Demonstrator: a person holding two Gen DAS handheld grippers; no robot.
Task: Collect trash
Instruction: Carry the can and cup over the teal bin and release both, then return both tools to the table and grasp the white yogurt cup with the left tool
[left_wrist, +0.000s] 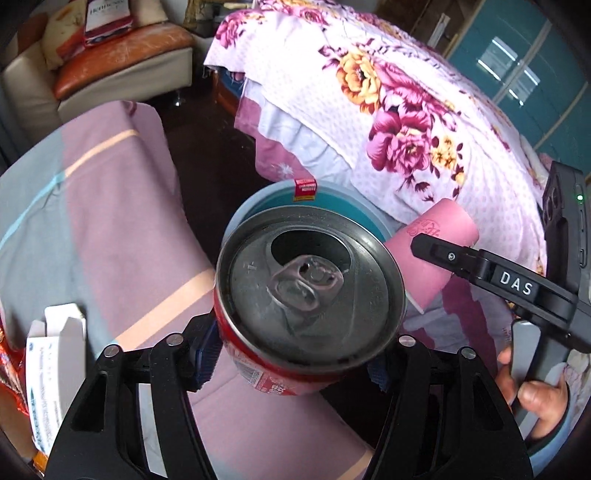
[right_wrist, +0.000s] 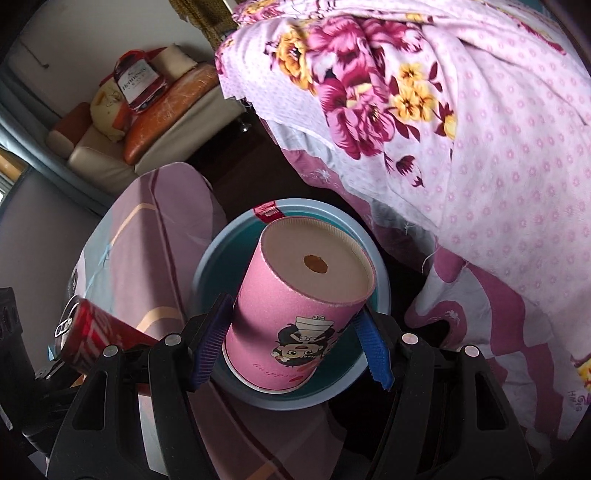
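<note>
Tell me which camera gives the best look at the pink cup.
The right wrist view: the pink cup fills the centre, bottom end toward the lens, between the right gripper pads above the bin. The left wrist view shows only part of its side.

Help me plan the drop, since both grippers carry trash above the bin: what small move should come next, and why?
Probably open the right gripper: its pink cup already hangs over the round bin. The left gripper holds the red can nearer the bin's edge, so that can follow.
</note>
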